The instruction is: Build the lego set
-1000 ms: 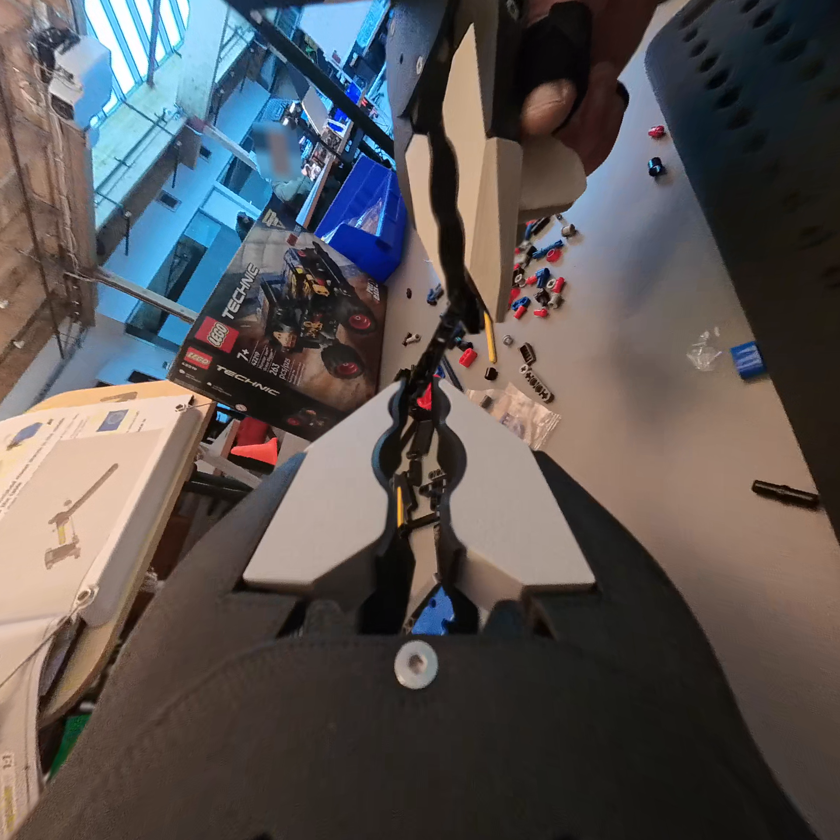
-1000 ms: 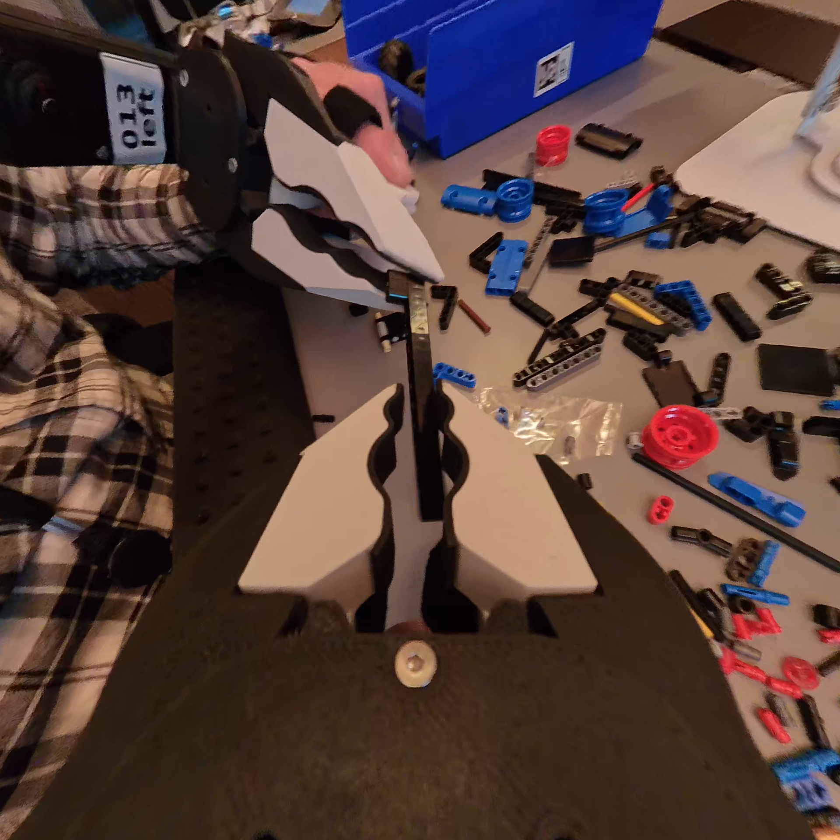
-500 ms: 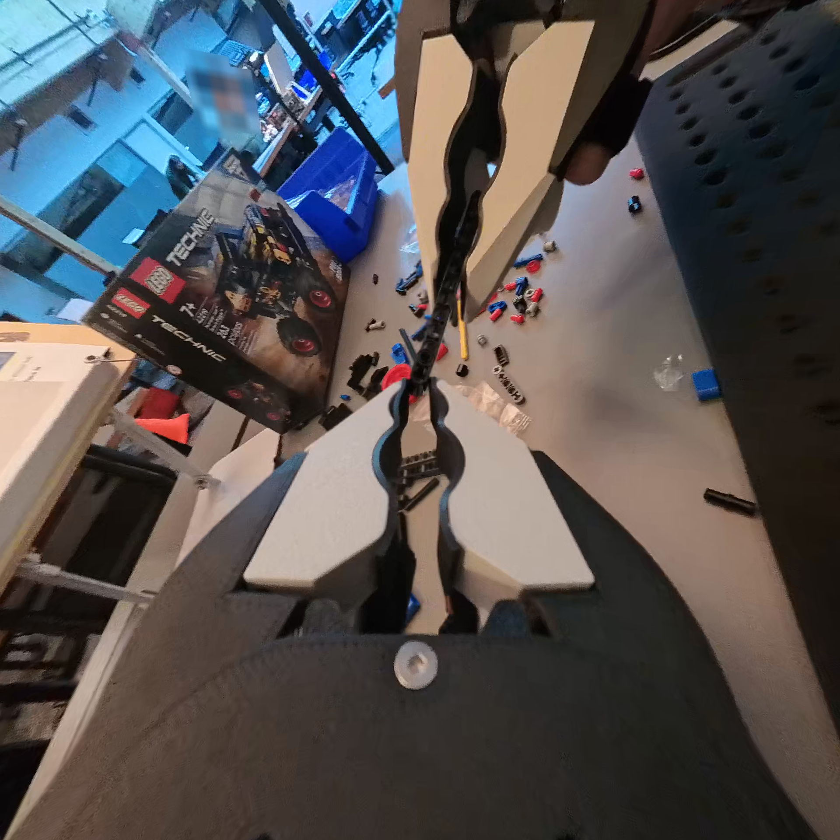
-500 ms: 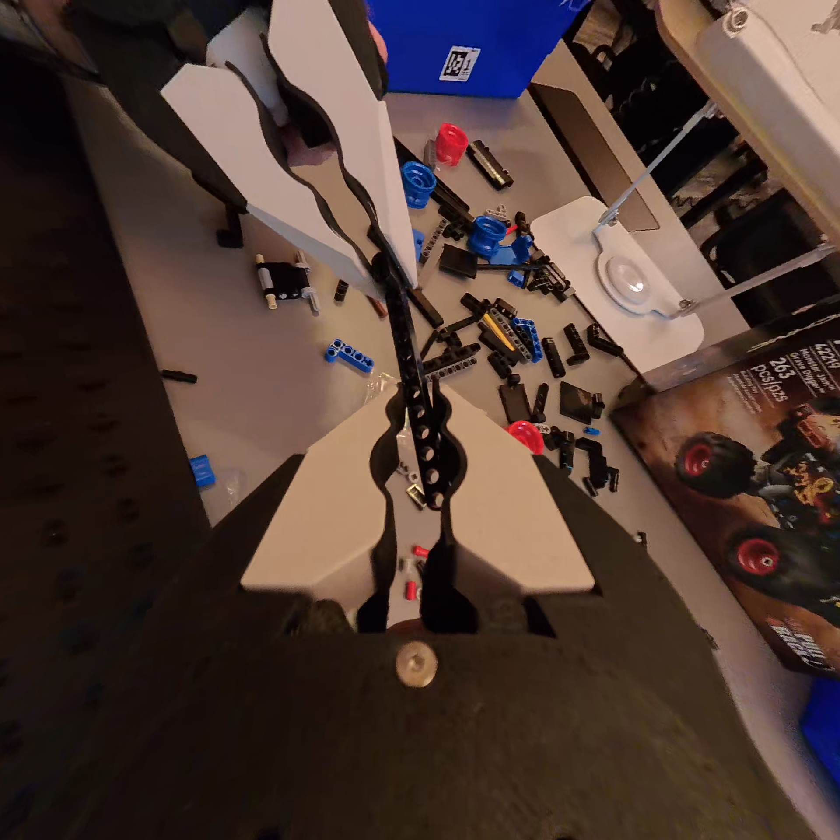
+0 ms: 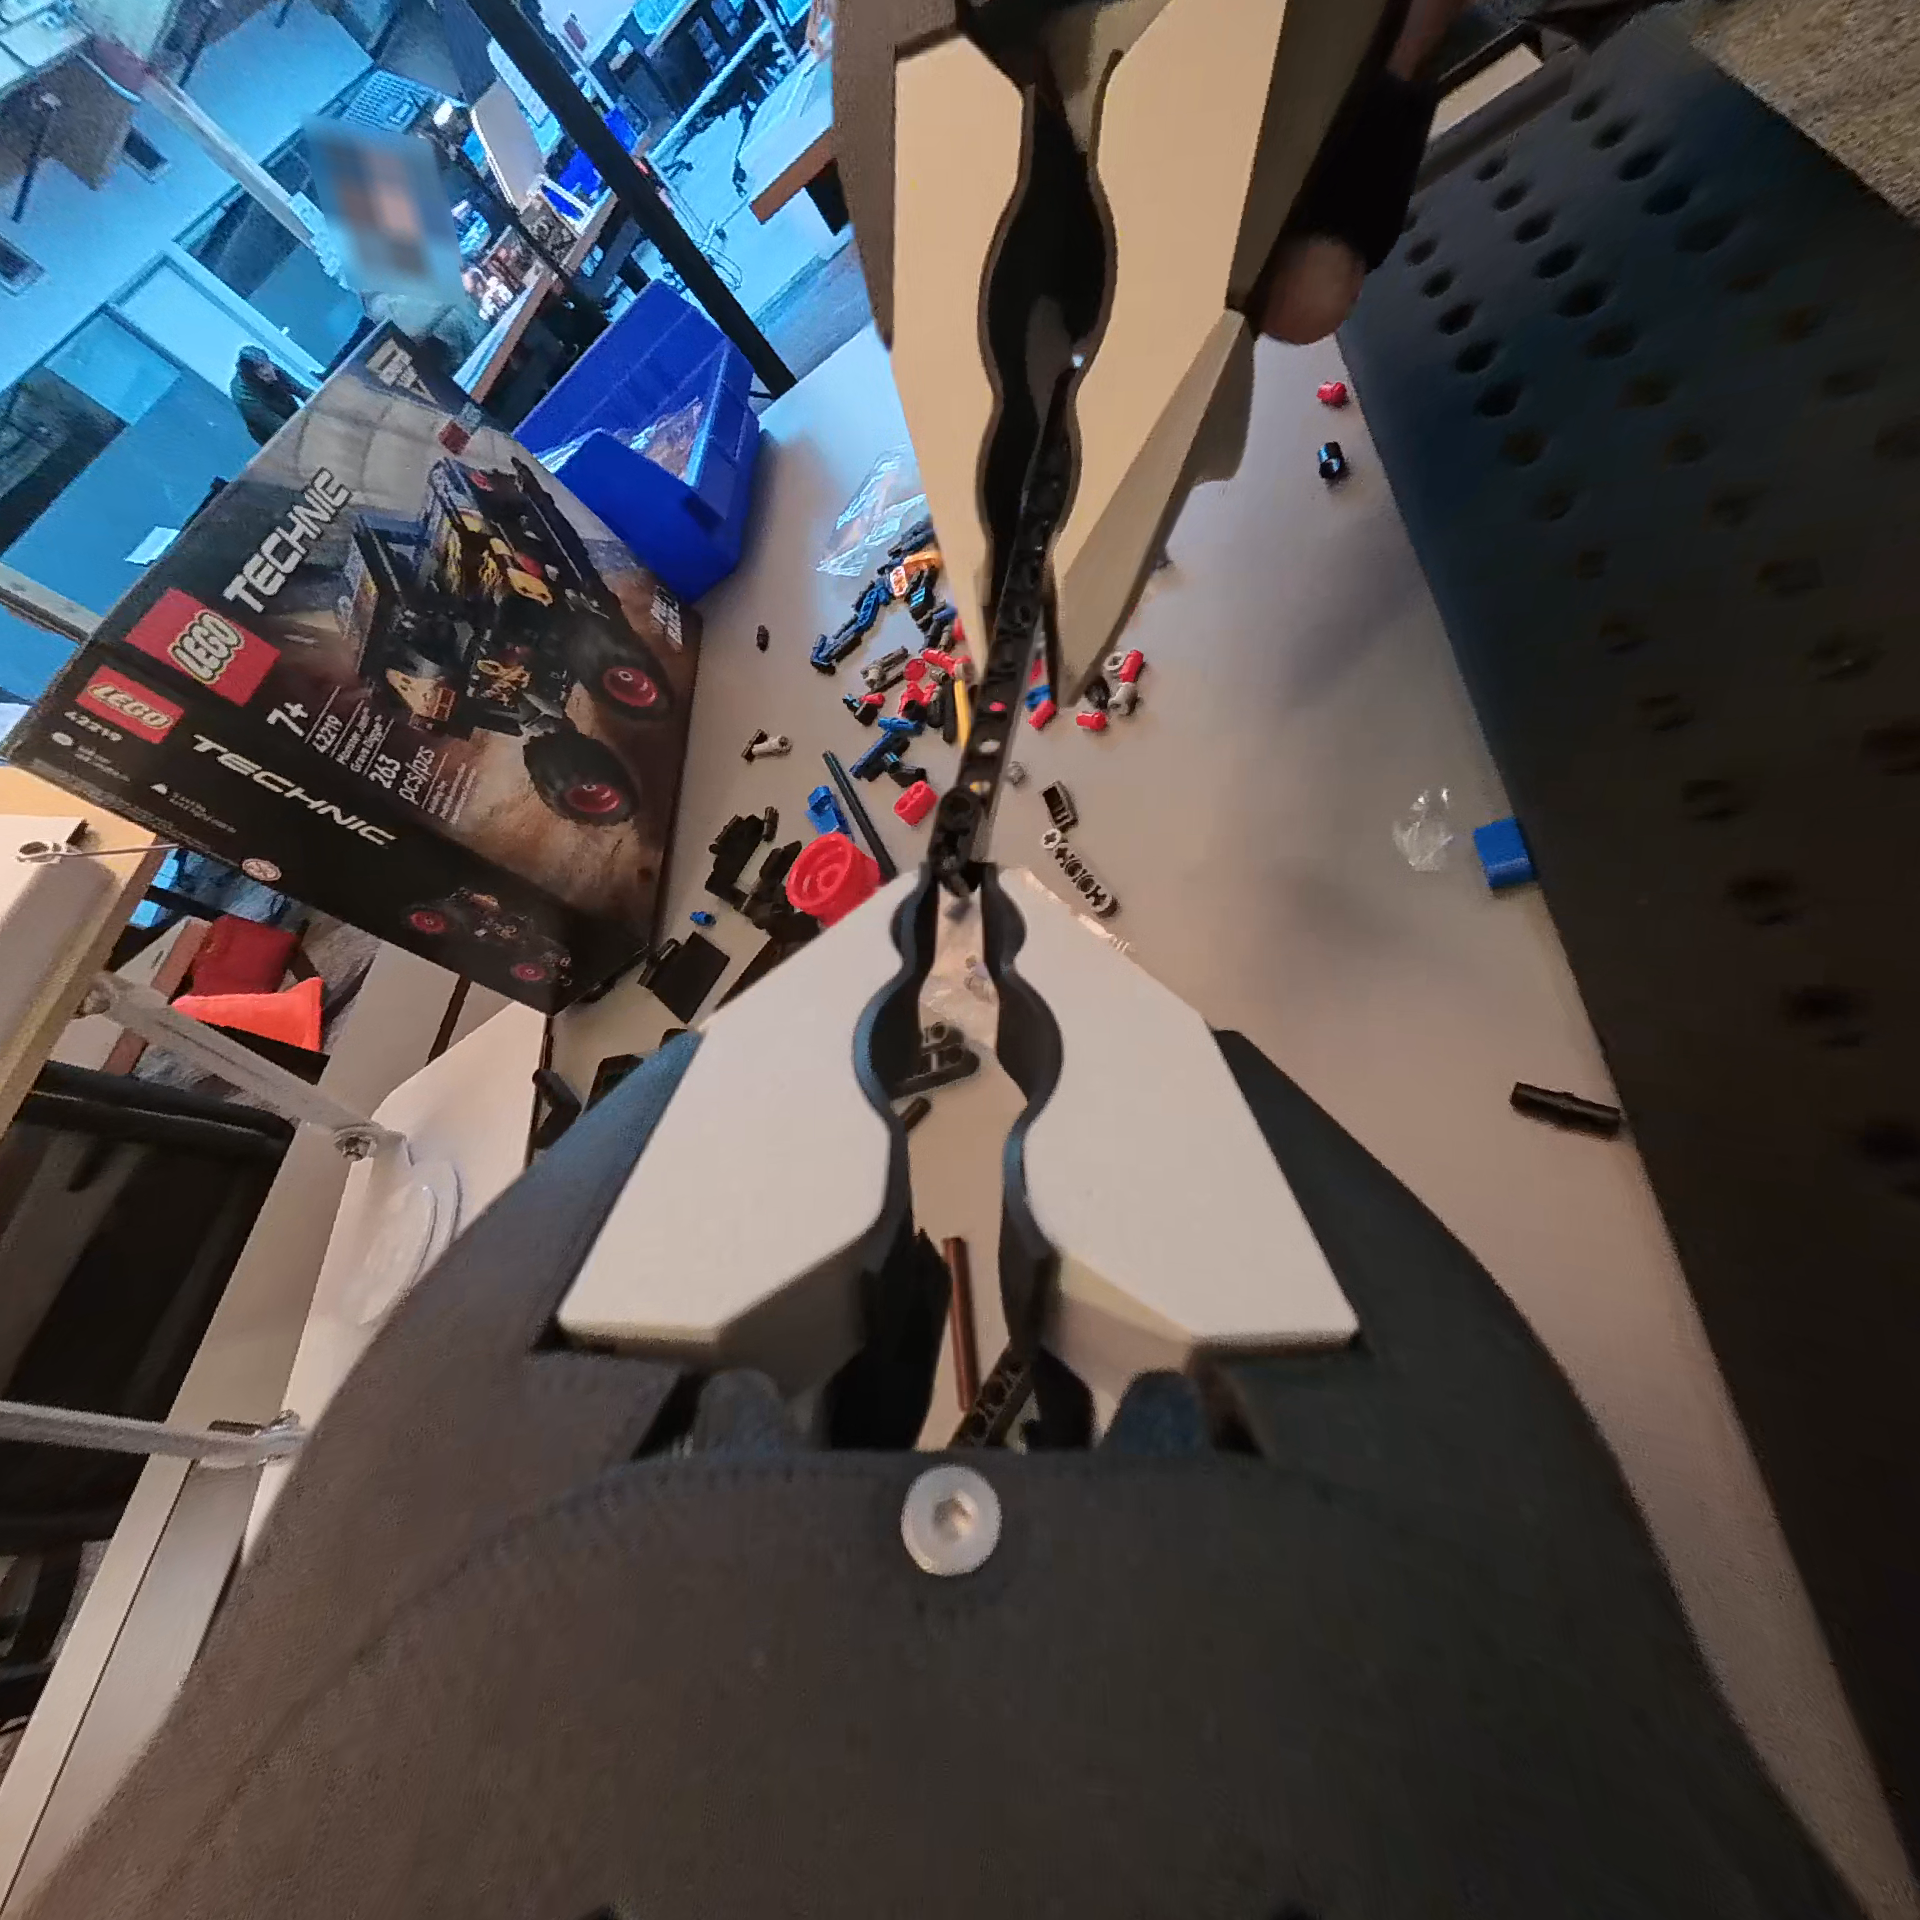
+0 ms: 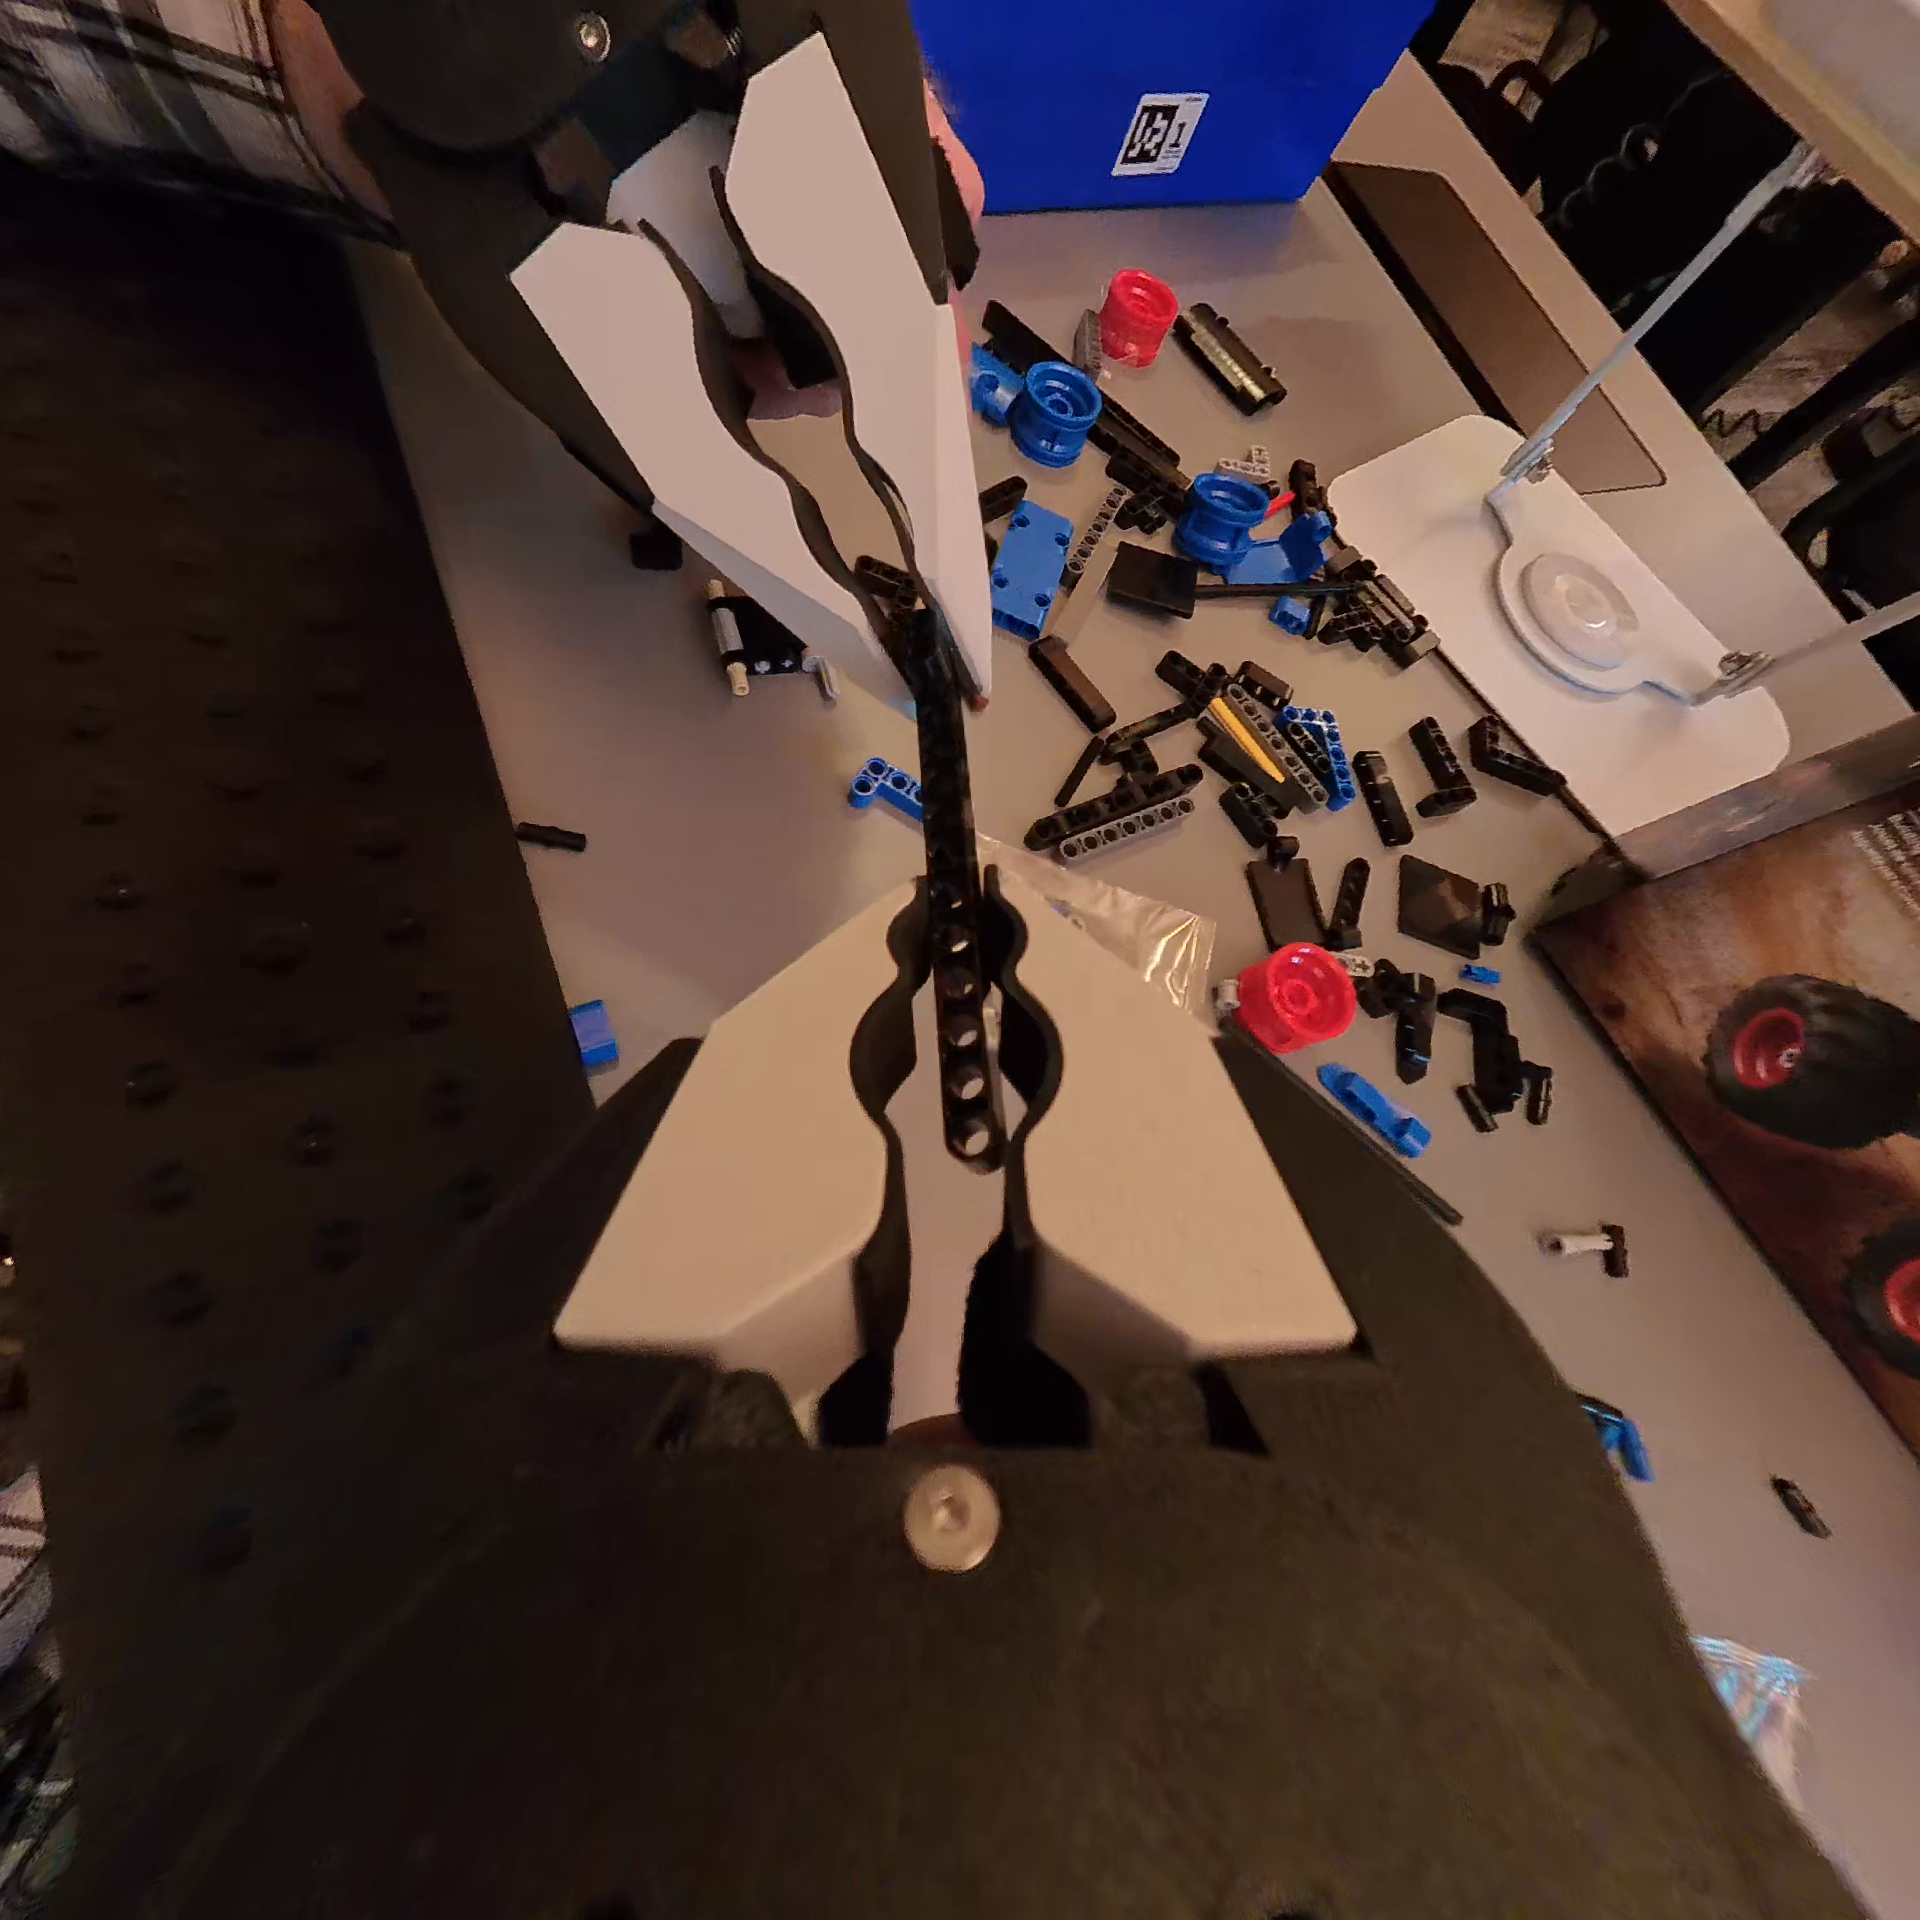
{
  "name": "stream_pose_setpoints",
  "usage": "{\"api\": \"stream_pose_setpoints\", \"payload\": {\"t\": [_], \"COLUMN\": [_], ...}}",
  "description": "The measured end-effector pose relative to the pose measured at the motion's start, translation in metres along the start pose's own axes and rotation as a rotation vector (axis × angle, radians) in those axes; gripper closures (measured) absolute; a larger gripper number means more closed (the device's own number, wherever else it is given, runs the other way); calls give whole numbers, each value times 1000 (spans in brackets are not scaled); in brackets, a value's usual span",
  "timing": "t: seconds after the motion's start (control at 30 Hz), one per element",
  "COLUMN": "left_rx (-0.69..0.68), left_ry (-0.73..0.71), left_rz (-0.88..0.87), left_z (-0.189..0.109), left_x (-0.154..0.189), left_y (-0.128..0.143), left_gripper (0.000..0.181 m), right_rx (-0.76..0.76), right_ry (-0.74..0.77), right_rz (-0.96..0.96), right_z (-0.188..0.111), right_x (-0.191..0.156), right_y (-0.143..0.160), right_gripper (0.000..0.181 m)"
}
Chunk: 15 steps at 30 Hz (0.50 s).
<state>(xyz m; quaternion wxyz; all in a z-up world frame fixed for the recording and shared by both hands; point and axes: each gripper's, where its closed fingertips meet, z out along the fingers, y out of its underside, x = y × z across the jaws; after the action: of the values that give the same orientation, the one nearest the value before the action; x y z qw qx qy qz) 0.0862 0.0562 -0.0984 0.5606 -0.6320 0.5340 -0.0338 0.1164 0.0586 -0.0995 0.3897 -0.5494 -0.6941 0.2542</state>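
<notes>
A long black holed Lego beam [image 6: 951,862] hangs in the air between both grippers, above the grey table [image 6: 727,831]. My right gripper [image 6: 951,899] is shut on one end of it; the beam runs back between its fingers. My left gripper [image 5: 956,883] is shut on the tip of the other end of the beam [image 5: 987,727]. In the left wrist view the right gripper [image 5: 1023,644] comes down from the top. In the right wrist view the left gripper [image 6: 935,675] comes from the upper left, a hand behind it.
Loose black, blue and red pieces [image 6: 1226,748] lie spread on the table, with red wheels [image 6: 1294,997] and blue wheels [image 6: 1055,410]. The Lego box [image 5: 395,707], a blue bin [image 5: 644,468], a white stand base [image 6: 1558,623] and a dark perforated mat [image 5: 1662,623] border it. Only a small space, under 4 cm, lies between the two pairs of fingers.
Both grippers have turned and swung together with the beam held between them. The beam has rolled, and its holes now face the right wrist camera. Neither grip has changed.
</notes>
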Motion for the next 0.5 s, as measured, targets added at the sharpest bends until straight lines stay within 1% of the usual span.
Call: {"api": "stream_pose_setpoints", "payload": {"t": [0.07, 0.13, 0.23, 0.3, 0.33, 0.4, 0.5], "left_rx": [-4, -12, -3, -32, -51, -76, -97], "left_ry": [7, 14, 35, 53, 51, 62, 100], "left_rz": [4, 21, 25, 40, 60, 55, 2], "left_z": [0, -2, -7, -10, -13, -21, -43], "left_x": [1, 2, 4, 6, 5, 4, 5], "left_y": [0, 0, -4, -2, 0, 1, 3], "left_gripper": [176, 176, 176, 176, 176, 176, 176], "right_rx": [9, 23, 55, 77, 90, 105, 135], "right_ry": [-3, -1, 9, -1, -6, -4, -9], "right_rz": [11, 26, 39, 41, 38, 30, 26], "right_z": [0, 0, -2, -3, -5, -8, -13], "right_x": [-1, 0, 4, 4, 3, 4, 3], "right_y": [1, 0, -5, -10, -13, -18, -23], "right_gripper": [172, 160, 155, 148, 147, 147, 146]}}
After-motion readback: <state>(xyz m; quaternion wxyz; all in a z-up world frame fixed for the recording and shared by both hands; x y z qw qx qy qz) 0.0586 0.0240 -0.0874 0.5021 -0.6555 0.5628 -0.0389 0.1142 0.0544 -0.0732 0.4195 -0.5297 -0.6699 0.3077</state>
